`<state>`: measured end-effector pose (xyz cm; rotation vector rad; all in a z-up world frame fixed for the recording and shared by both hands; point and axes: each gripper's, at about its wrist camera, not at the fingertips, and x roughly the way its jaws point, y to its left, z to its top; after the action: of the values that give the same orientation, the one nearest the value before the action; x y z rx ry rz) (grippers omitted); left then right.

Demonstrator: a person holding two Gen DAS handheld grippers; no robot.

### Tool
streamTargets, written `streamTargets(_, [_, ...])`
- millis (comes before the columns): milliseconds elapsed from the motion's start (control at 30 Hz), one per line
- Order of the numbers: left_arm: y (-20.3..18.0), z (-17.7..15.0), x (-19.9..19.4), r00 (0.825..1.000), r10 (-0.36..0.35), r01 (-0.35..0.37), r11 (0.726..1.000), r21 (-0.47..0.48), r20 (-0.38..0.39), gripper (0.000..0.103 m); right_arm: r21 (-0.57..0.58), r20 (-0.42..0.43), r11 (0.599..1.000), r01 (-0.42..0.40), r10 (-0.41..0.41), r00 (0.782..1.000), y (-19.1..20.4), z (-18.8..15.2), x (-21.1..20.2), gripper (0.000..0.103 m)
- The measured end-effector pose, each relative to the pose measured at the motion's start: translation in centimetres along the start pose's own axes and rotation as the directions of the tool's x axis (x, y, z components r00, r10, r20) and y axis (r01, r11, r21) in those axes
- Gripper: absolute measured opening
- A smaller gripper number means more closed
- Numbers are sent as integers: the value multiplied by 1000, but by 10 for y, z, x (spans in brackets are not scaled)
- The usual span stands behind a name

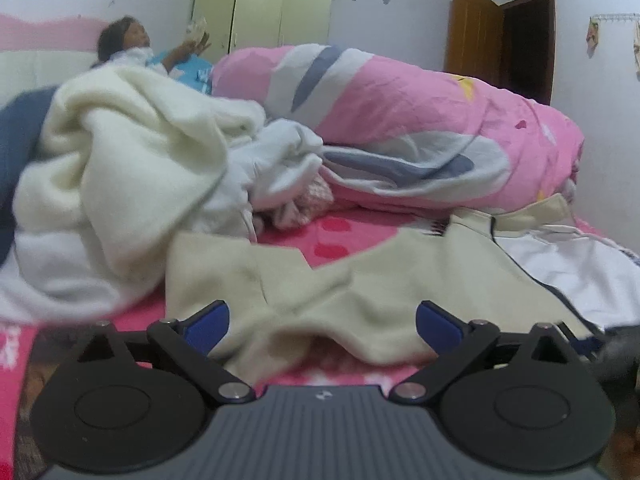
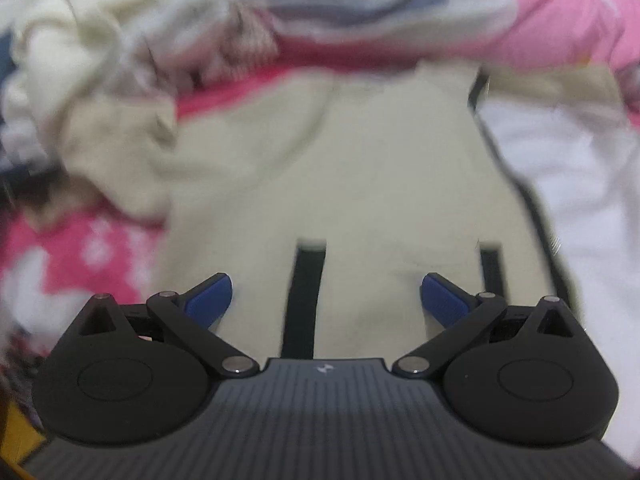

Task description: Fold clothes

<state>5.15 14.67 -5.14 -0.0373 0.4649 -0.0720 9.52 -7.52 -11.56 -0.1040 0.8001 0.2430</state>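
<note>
A beige garment (image 1: 344,280) with dark trim and a white panel (image 1: 568,264) lies spread on the pink bed sheet (image 1: 340,236). My left gripper (image 1: 322,322) stands open low over a rumpled sleeve end of it, blue pads (image 1: 210,320) wide apart with nothing held. In the right wrist view the same beige garment (image 2: 340,168) fills the middle, blurred, with two dark straps (image 2: 304,300). My right gripper (image 2: 326,300) is open just above its cloth, grasping nothing.
A heap of cream and white clothes (image 1: 120,176) lies at the left. A rolled pink quilt (image 1: 420,128) runs across the back. A person (image 1: 132,44) lies at the bed's head. A pale wardrobe (image 1: 264,12) and a brown door (image 1: 480,32) stand behind.
</note>
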Motion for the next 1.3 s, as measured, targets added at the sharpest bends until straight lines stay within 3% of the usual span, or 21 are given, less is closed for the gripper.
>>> streamTargets(167, [-9, 15, 31, 999, 38, -37, 995, 93, -10, 76, 2, 43, 1000, 5, -5, 999, 2, -7, 2, 102])
streamTargets(400, [-23, 24, 78, 995, 50, -31, 977, 212, -88, 66, 10, 61, 1000, 0, 0, 998, 1, -10, 4, 102])
streamTargets(567, [-27, 25, 109, 977, 91, -38, 963, 266, -191, 61, 13, 69, 1000, -2, 1, 998, 1, -10, 5, 102])
streamTargets(667, [-29, 25, 128, 961, 119, -40, 954, 298, -251, 49, 15, 76, 1000, -2, 0, 997, 0, -10, 5, 102])
streamTargets(767, [-22, 28, 125, 962, 89, -27, 972, 235, -257, 22, 17, 78, 1000, -3, 2, 997, 0, -10, 5, 102])
streamTargets(867, [-9, 36, 110, 972, 49, -19, 991, 132, -229, 18, 19, 80, 1000, -4, 2, 997, 0, -10, 5, 102])
streamTargets(900, [-5, 39, 102, 976, 54, -30, 993, 113, -210, 11, 19, 80, 1000, -4, 2, 997, 0, -10, 5, 102])
streamTargets(1100, [36, 60, 53, 992, 96, -99, 995, -23, -86, 11, 18, 80, 1000, -1, 0, 997, 1, -11, 4, 102])
streamTargets(1300, [93, 72, 6, 979, 205, -202, 966, -160, -2, 11, 16, 79, 1000, 3, -4, 997, 2, -10, 4, 102])
